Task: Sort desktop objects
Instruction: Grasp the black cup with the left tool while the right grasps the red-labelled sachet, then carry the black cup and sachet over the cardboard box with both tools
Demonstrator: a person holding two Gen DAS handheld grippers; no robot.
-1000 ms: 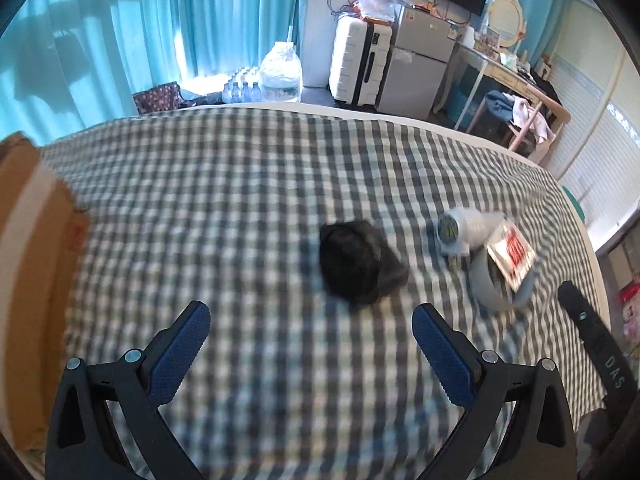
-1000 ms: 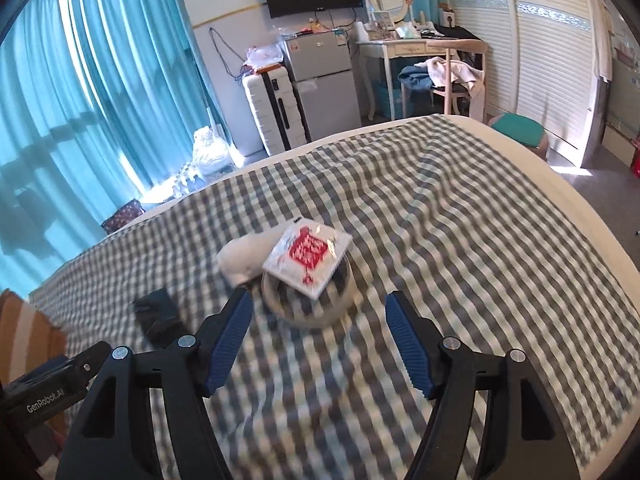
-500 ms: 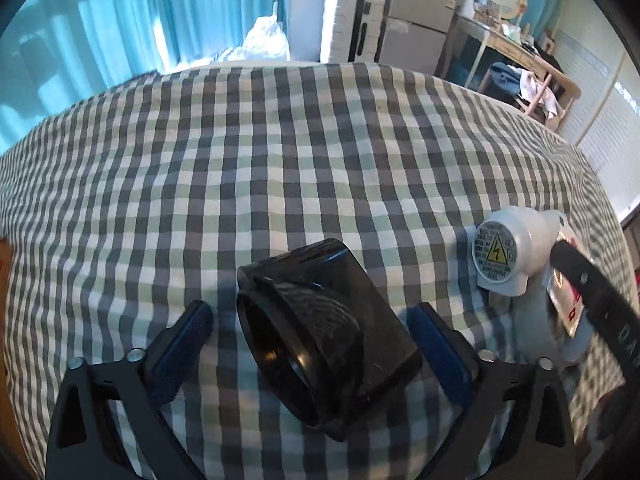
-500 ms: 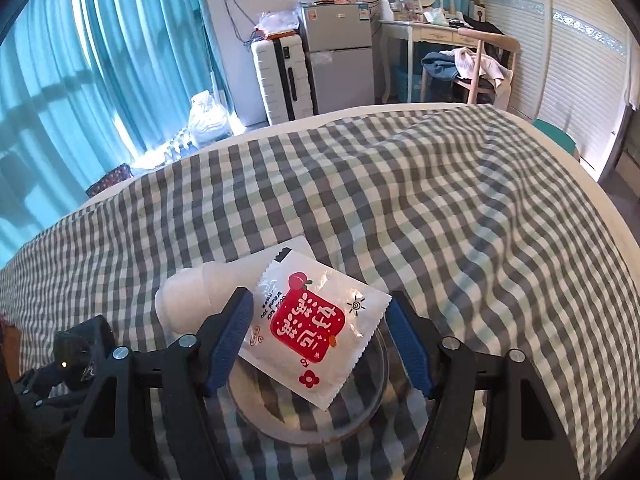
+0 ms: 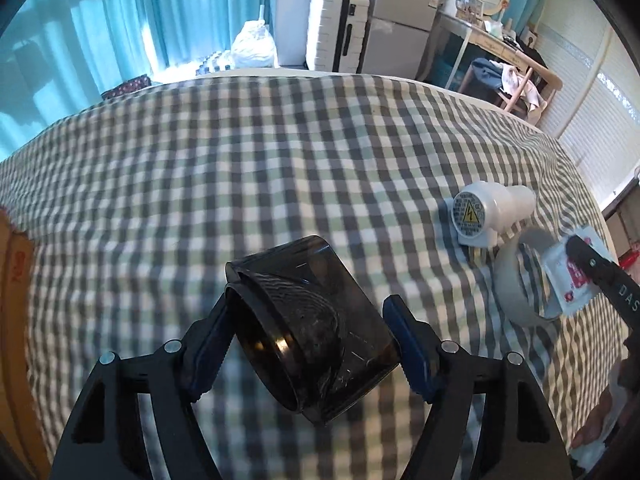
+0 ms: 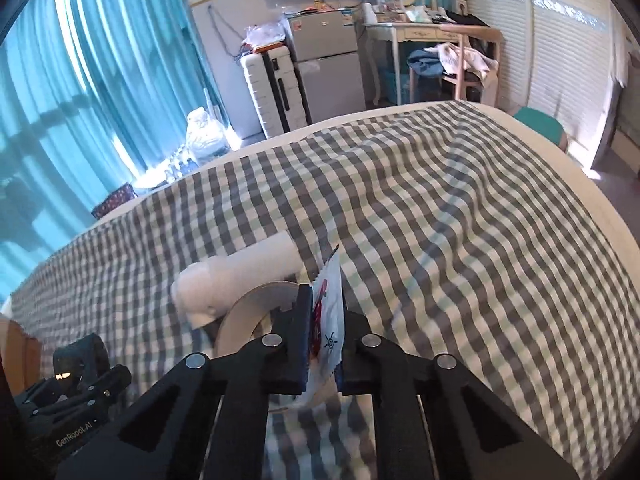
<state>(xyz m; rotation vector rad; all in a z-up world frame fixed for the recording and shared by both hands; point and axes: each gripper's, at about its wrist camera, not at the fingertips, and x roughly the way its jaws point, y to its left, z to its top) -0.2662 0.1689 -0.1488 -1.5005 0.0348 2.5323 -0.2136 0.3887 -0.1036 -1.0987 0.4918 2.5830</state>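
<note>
- Desktop objects sit on a checked bedspread [image 5: 280,152], no desk here: dark smoked cup [image 5: 312,332] on its side near the near edge, white plug adapter [image 5: 486,216], grey tape roll [image 5: 516,292] and red-and-white sachet [image 6: 330,320] clustered toward the right edge.
- Left gripper [image 5: 310,340]: jaws closing around the cup, which lies between them. Left pad looks to touch the rim; right pad seems just short of the wall. Not a firm grip yet.
- Right gripper [image 6: 324,344]: clamped tight on the sachet, which stands on edge between the pads, over the tape roll.
- Doing it well, my read:
  - Cup is round and smooth, so it can squirt out. Finish the squeeze across the widest part of the barrel, pads square to it, before lifting.
  - Lift the sachet straight up so the tape roll and adapter just beside it don't get dragged.
  - Cardboard box [image 5: 16,320] at the left edge looks like the likely drop spot, not certain.
- Readable text:
  - "GenRobot.AI" on the left gripper's body, in the right wrist view.
  - "DAS…" on the right gripper's finger, cut off.
  - Adapter label: yellow lightning warning triangle; small print too fine.
  - Sachet print: red characters, unreadable.
</note>
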